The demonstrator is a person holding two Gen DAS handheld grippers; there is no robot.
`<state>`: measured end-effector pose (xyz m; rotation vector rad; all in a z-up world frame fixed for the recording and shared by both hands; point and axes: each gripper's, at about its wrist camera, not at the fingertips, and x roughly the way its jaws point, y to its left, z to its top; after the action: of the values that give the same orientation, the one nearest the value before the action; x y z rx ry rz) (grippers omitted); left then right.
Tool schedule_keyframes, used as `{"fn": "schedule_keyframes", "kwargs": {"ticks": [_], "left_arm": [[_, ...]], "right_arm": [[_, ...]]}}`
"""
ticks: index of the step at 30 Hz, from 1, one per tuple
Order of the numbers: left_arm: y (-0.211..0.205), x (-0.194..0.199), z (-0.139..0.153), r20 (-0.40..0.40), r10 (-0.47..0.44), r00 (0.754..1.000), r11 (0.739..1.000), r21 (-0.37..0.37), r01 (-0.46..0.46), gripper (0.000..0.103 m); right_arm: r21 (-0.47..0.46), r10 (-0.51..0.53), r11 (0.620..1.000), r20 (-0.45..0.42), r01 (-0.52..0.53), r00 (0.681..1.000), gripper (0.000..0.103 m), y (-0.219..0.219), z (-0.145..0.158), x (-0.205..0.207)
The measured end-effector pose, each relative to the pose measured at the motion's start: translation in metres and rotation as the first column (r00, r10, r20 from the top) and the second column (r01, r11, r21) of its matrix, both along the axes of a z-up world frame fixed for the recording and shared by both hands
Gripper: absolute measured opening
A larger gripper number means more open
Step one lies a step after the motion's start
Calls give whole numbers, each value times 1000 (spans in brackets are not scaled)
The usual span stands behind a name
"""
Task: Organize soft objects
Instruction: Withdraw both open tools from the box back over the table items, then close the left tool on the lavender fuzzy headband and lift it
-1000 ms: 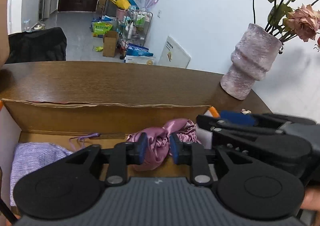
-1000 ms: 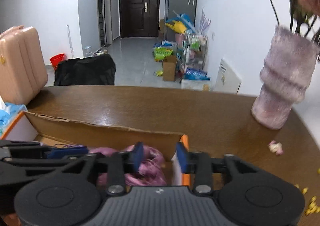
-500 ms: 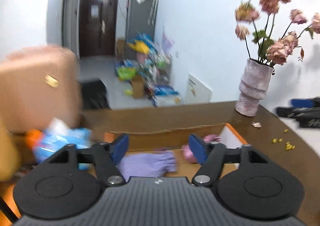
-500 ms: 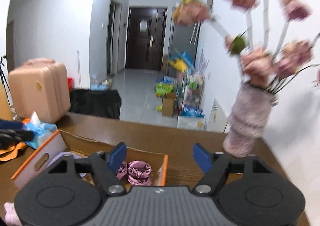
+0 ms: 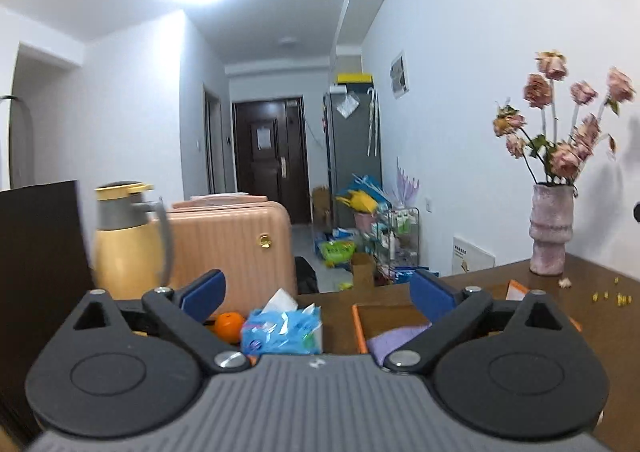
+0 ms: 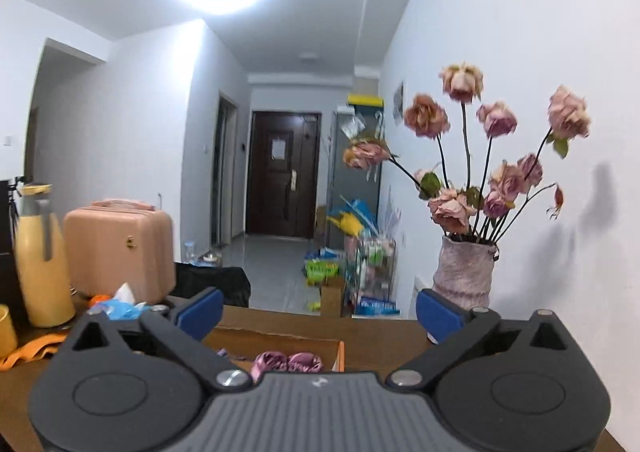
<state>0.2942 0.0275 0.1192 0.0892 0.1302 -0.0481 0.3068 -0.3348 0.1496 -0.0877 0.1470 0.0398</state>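
Both tongs point(image 5: 316, 292) point(image 6: 318, 312) have ribbed grey bodies, black arms, silver screws and blue pads.

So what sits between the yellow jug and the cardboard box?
In the left wrist view, an orange and a blue tissue pack lie between the yellow jug and the cardboard box.

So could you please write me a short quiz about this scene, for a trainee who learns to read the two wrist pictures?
1. True or false: the pink satin cloth lies inside the cardboard box.
2. Which thing stands nearest to the tissue pack? A) the orange B) the vase C) the dark door
3. Fill in: the yellow jug stands in front of the pink ____.

Key: 1 true. 2 A. 3 suitcase.
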Motion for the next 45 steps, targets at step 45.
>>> {"fn": "schedule_keyframes", "kwargs": {"ticks": [45], "left_arm": [[-2, -176, -140, -216, -42, 976, 995, -101, 21, 103]], "right_arm": [[131, 51, 991, -190, -26, 980, 102, 73, -170, -213]]}}
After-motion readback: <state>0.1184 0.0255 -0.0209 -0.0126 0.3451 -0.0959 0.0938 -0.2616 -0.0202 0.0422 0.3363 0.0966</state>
